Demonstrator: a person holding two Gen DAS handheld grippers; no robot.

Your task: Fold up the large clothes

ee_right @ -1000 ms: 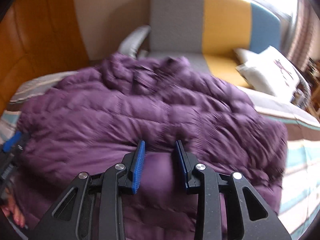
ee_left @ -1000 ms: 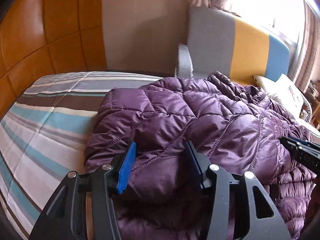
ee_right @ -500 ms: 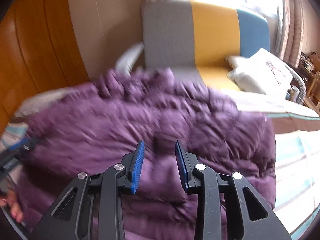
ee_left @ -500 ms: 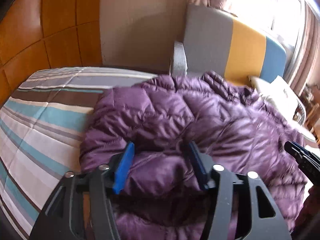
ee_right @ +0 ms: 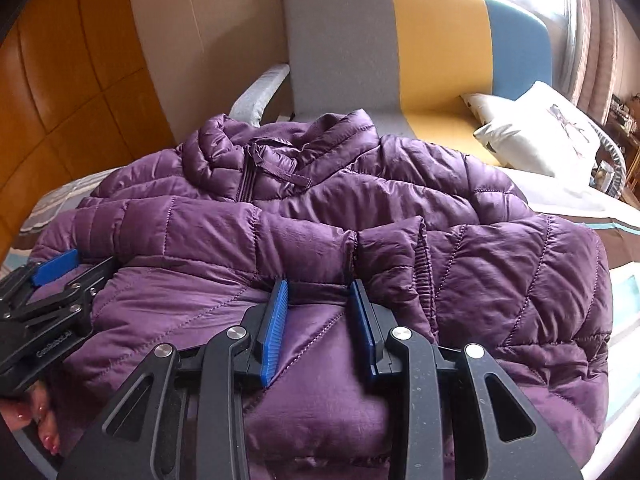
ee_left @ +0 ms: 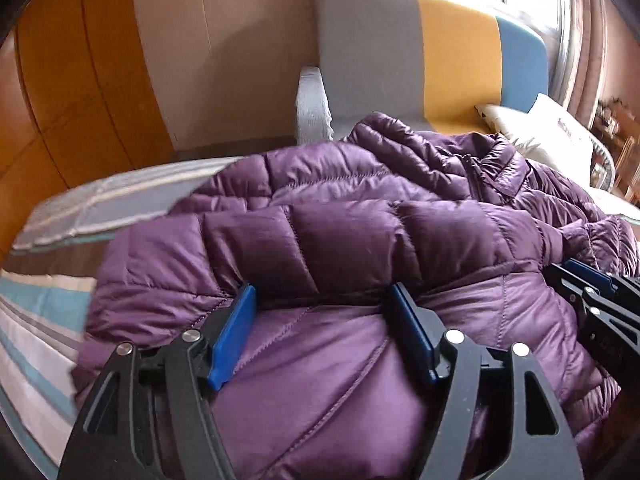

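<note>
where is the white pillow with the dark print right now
In the right wrist view, the white printed pillow lies upper right on the grey, yellow and blue sofa, beyond the purple quilted jacket.

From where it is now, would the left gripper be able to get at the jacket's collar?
Probably yes. The collar lies exposed on top of the purple jacket, beyond the left gripper, whose jaws have just been opening. Nothing but puffy folded fabric lies between.

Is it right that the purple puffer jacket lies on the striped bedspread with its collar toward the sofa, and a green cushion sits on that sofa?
Not quite: the cushion is white, not green, as the right wrist view shows. The rest holds: the purple puffer jacket lies on the striped bedspread, collar toward the sofa.
</note>
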